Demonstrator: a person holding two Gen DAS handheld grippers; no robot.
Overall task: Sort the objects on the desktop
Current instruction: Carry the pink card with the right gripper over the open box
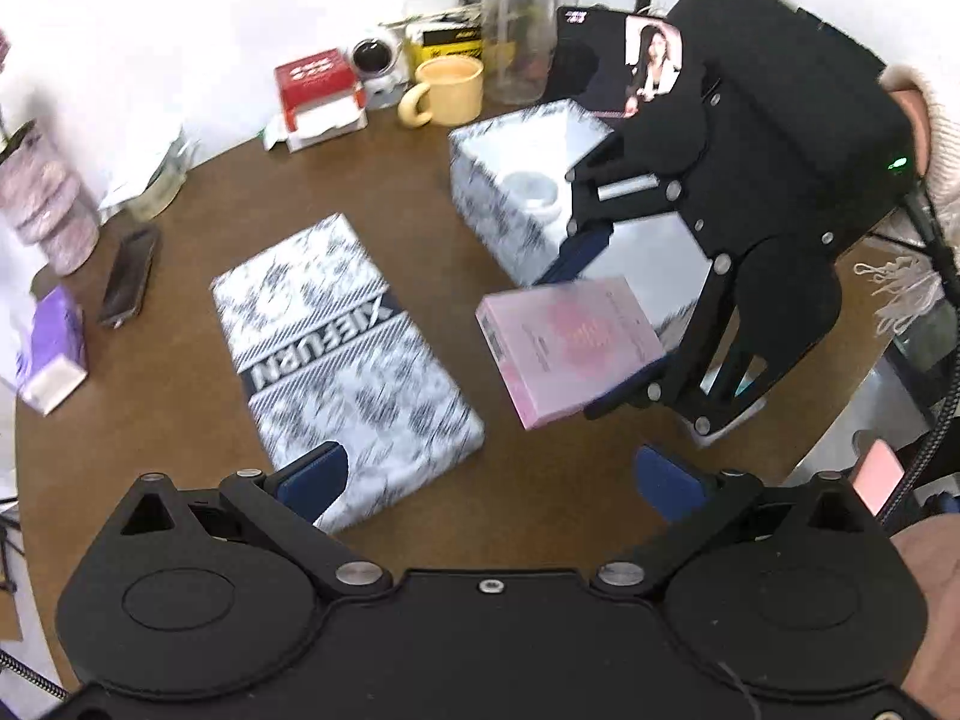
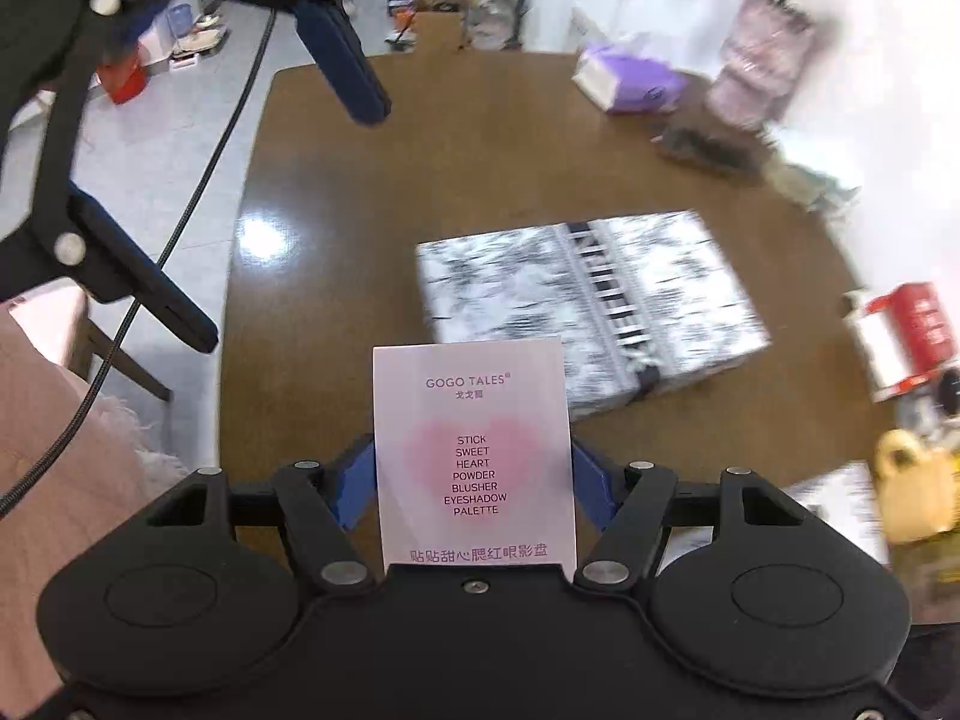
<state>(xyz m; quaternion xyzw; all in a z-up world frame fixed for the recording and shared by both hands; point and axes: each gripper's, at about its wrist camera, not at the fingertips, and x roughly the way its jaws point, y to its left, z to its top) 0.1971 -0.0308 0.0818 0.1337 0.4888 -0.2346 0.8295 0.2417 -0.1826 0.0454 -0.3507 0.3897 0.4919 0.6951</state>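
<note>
Brown tabletop w/ yellow mug beside clear water bottle; red-white tissue box to their left. Dark phone flat nr purple tissue pack.

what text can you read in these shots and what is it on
"GOGO TALES" and "STICK SWEET HEART POWDER BLUSHER EYESHADOW PALETTE": pink box held in the right gripper; Chinese line beneath.
"XIEFURN", seen upside down: patterned flat box.
Red box and yellow box: print too blurred.
</note>
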